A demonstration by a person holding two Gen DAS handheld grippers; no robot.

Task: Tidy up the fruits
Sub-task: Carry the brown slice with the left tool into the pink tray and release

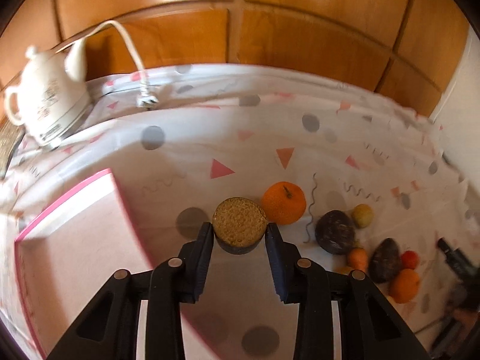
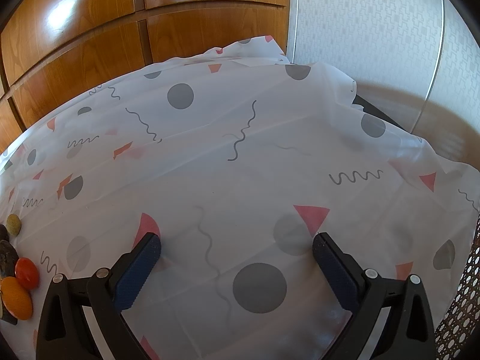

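Our left tongs [image 1: 239, 231] clamp the halved passion fruit [image 1: 239, 223] by its stiff rind (pulp looks soft); right tongs [image 2: 237, 244] gape empty.

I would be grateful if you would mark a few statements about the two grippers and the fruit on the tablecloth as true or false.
1. The left gripper grips a halved fruit with a tan cut face. True.
2. The right gripper holds an orange. False: its jaws are wide open and empty over the tablecloth.
3. An orange with a stem lies just beyond the halved fruit. True.
4. The white kettle stands among the fruit. False: it stands far left, apart from them.
5. A pink box lies left of the left gripper. True.
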